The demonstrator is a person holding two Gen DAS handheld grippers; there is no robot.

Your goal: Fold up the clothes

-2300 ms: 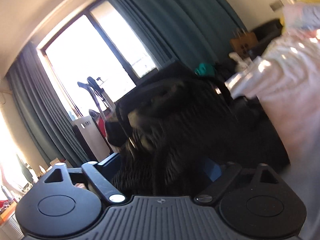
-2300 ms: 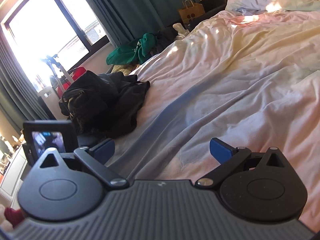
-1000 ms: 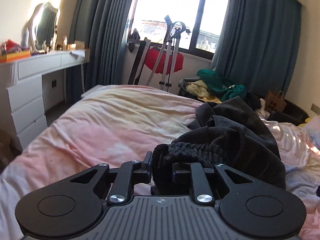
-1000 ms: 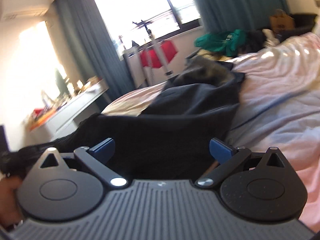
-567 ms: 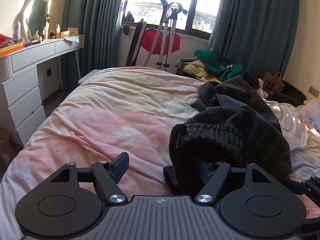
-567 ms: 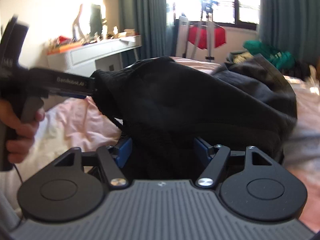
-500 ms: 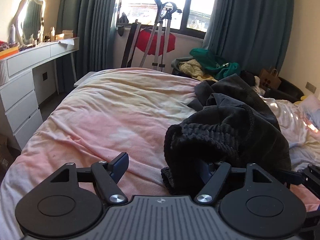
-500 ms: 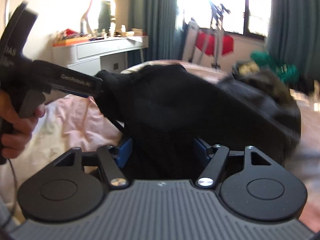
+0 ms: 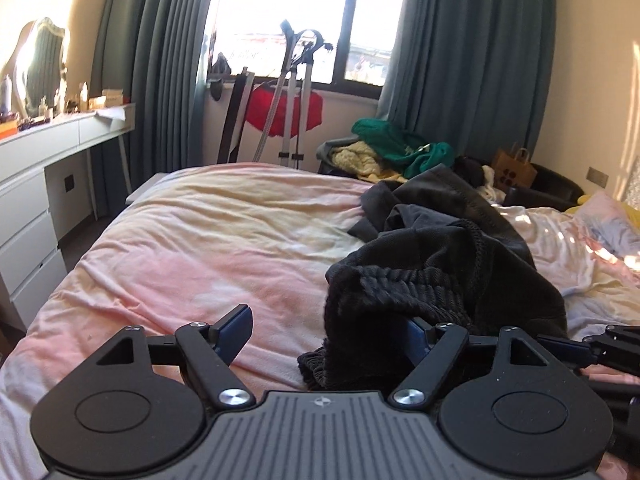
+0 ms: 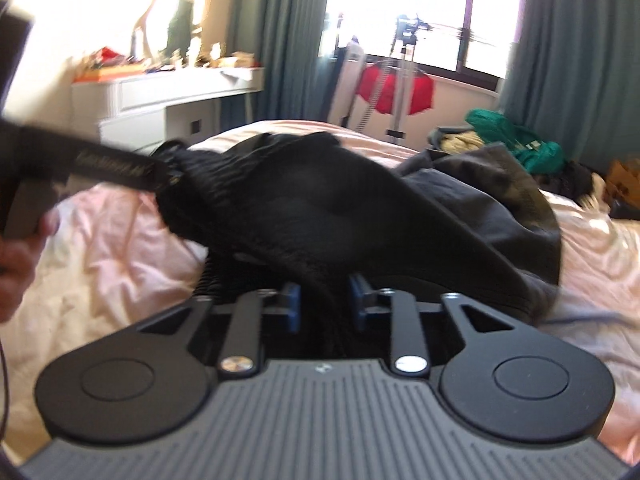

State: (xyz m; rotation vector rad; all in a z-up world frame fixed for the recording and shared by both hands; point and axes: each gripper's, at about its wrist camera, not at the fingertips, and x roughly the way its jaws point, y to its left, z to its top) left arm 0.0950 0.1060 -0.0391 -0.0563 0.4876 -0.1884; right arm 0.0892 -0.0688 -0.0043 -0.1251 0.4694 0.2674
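Through my left wrist view, my left tongs [image 9: 328, 330] stand spread wide over the bed [image 9: 208, 248]; the ribbed hem of the black garment [image 9: 424, 280] drapes against the right finger only, nothing pinched, much as half a second ago, though a second ago these tongs were pressed on that hem. The garment lies heaped toward the bed's right side, running away from me toward the window [image 9: 304, 20]. Through my right wrist view, blurred, my right tongs [image 10: 324, 306] are nearly pressed together, pinching a fold of the black garment [image 10: 320, 208], having narrowed since half a second ago. The cloth stretches leftward to my left tongs [image 10: 116, 166], its long axis across the bed [image 10: 104, 256].
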